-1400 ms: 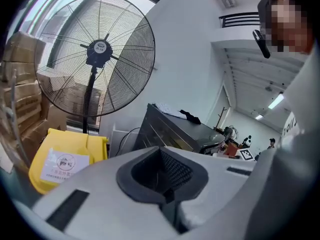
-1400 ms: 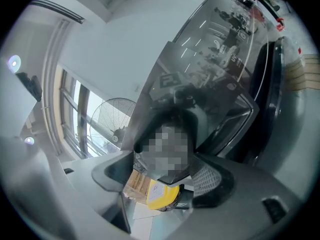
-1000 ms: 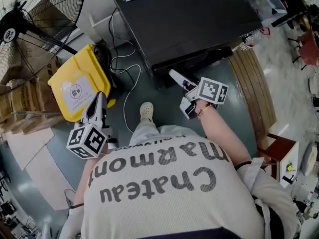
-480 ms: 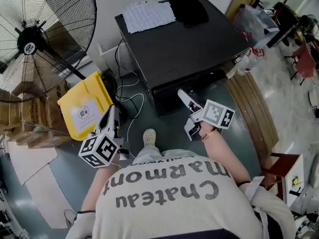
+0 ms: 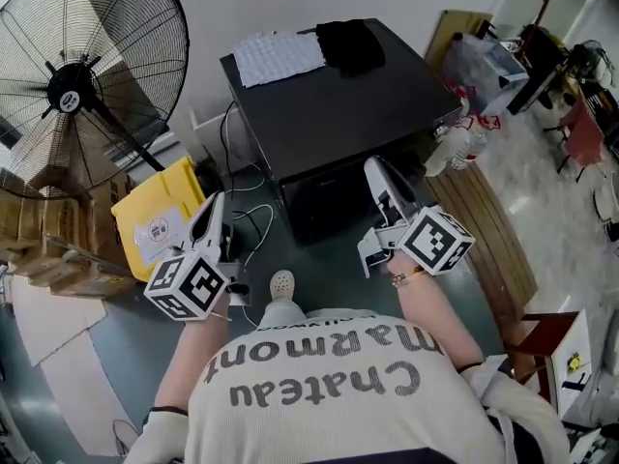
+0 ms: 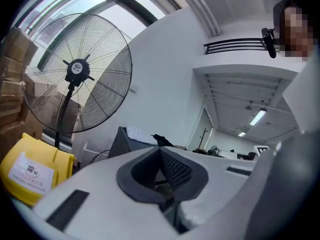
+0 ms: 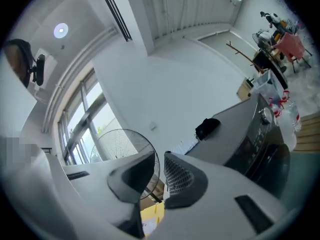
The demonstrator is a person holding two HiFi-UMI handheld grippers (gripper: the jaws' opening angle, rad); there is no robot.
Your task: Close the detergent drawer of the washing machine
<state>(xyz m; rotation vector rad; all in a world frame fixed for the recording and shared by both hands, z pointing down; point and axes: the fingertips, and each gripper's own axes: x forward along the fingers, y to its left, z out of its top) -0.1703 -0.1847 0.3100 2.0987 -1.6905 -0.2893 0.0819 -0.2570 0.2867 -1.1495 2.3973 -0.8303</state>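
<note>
Nearest to us, the left gripper (image 6: 160, 150) hangs in the air with its dark pads pressed together and nothing held. The right gripper (image 7: 160, 156) is closing, a thin gap left between its pads and only air in it. Both are off the machine, and neither touches anything.

Beyond them on the floor stands the black box-shaped washing machine (image 5: 338, 114). Its dark front panel (image 7: 260, 129) drops away below the front edge of the top. We cannot pick out the detergent drawer as a separate part there, and nothing juts forward from that panel in any view. We judge the drawer is pushed in and the closing is done, with little or nothing left.

Farther back, a white patterned cloth (image 5: 280, 56) and a black cloth (image 5: 348, 44) lie on the top's rear edge.
</note>
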